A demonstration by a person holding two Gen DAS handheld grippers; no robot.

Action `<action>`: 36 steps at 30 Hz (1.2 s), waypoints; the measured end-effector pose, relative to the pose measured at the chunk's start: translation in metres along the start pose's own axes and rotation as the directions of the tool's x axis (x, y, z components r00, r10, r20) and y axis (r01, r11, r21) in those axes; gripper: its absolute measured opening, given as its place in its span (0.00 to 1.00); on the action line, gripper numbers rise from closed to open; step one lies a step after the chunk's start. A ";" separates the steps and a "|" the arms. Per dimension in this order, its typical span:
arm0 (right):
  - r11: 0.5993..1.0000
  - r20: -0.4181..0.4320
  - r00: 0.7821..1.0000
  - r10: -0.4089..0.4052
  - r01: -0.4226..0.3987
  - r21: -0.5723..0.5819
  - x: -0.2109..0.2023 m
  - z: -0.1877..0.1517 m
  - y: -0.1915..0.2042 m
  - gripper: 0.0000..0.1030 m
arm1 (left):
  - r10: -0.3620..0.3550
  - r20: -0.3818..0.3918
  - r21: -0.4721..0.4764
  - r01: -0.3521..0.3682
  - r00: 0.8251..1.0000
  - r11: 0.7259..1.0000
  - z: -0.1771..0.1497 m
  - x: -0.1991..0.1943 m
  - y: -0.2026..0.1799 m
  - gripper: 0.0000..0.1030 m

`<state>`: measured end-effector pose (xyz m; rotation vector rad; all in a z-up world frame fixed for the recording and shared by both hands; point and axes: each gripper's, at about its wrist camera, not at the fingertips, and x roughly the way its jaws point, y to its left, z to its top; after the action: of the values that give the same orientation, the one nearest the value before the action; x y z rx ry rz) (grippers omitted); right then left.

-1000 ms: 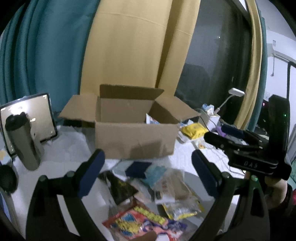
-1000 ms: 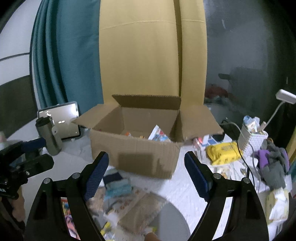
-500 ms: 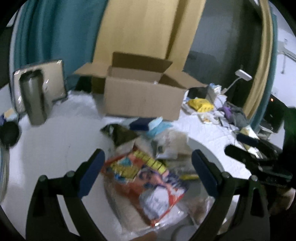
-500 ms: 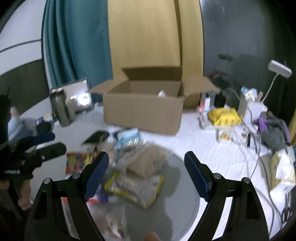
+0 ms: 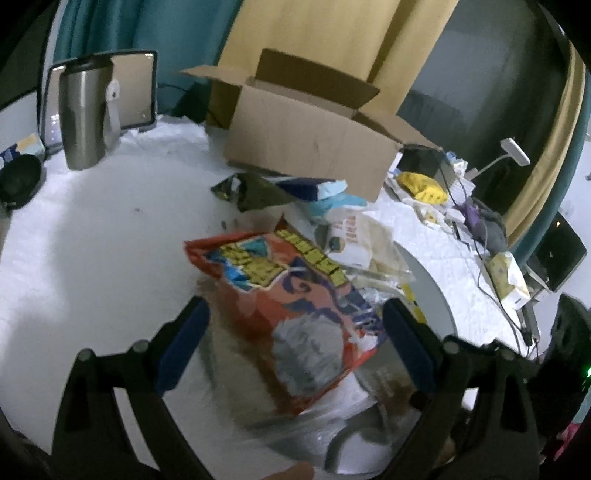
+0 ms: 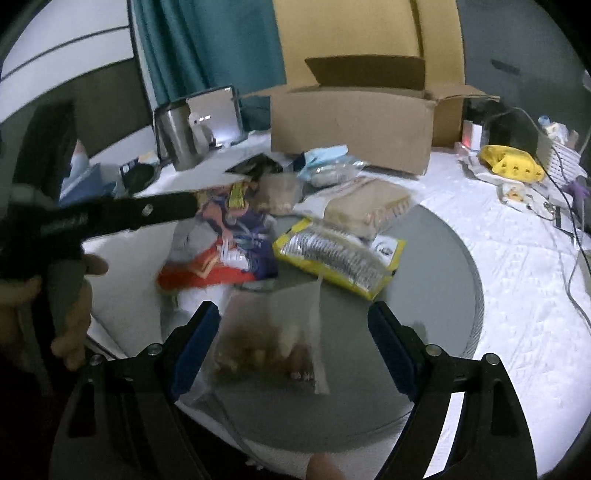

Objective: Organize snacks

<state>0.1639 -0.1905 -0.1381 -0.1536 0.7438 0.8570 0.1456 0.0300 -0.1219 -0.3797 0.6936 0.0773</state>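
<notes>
Fingers of the left gripper (image 5: 293, 343) spread wide with the red snack bag (image 5: 291, 306) lying between them on the white table (image 5: 92, 236); right gripper (image 6: 293, 343) likewise spread, a clear snack bag (image 6: 271, 339) between its pads, cardboard box (image 6: 351, 125) well beyond.

Site was a lived-in home room, likely a bedroom or study. Teal curtain (image 5: 122, 26) and yellow curtain (image 5: 332, 33) hung floor-length behind the worktop (image 5: 74, 240), which wore a white quilted cover. Household clutter lined its right edge: desk lamp (image 5: 513, 151), tissue box (image 5: 508, 280), laptop (image 5: 561, 258), trailing cables. A steel tumbler (image 5: 83, 114) and propped tablet (image 5: 133, 88) stood at the far left corner.
</notes>
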 end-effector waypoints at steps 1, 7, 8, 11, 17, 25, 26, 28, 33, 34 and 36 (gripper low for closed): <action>1.000 -0.006 1.000 0.012 -0.012 0.008 0.001 -0.001 -0.002 0.80 | 0.009 -0.001 0.010 -0.009 1.000 1.000 0.002 0.003 -0.004 0.93; 0.997 -0.026 0.997 0.075 -0.074 0.036 0.005 -0.006 -0.020 0.52 | 0.076 -0.013 0.007 -0.076 0.997 0.997 0.014 0.024 -0.011 0.93; 0.997 -0.023 0.997 0.074 -0.074 0.036 0.004 -0.006 -0.024 0.51 | 0.083 -0.021 0.012 -0.083 0.996 0.996 0.016 0.028 -0.013 0.93; 0.998 -0.014 0.998 0.060 -0.059 0.032 0.000 -0.002 -0.036 0.48 | 0.121 -0.052 0.050 -0.119 0.991 0.992 0.020 0.041 -0.018 0.93; 0.997 0.013 1.000 0.013 -0.014 0.073 -0.005 0.008 -0.067 0.39 | 0.150 -0.118 0.103 -0.138 0.982 0.985 0.014 0.061 -0.022 0.92; 0.996 0.044 0.999 0.001 -0.005 0.085 -0.011 0.025 -0.083 0.24 | 0.088 -0.119 0.125 -0.073 0.989 0.989 0.018 0.052 -0.022 0.60; 0.997 0.048 0.999 0.003 -0.007 0.082 -0.013 0.028 -0.082 0.23 | 0.077 -0.118 0.129 -0.062 0.990 0.990 0.019 0.051 -0.022 0.59; 0.997 0.063 0.998 0.012 -0.017 0.081 -0.015 0.034 -0.081 0.18 | 0.058 -0.110 0.133 -0.043 0.992 0.990 0.022 0.046 -0.023 0.59; 0.999 0.107 0.994 -0.003 -0.001 0.041 -0.027 0.056 -0.076 0.08 | 0.019 -0.067 0.138 -0.009 0.998 0.990 0.035 0.030 -0.024 0.59; 0.999 0.113 0.994 -0.006 0.002 0.034 -0.029 0.060 -0.075 0.07 | 0.015 -0.059 0.137 -0.007 0.998 0.991 0.038 0.028 -0.022 0.59; 1.000 0.140 0.990 -0.019 0.016 0.020 -0.033 0.069 -0.073 0.06 | 0.008 -0.038 0.136 -0.002 0.999 0.991 0.047 0.023 -0.019 0.59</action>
<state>0.2400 -0.2315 -0.0775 -0.0821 0.6173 0.8353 0.1957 0.0280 -0.0980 -0.2493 0.7337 0.0273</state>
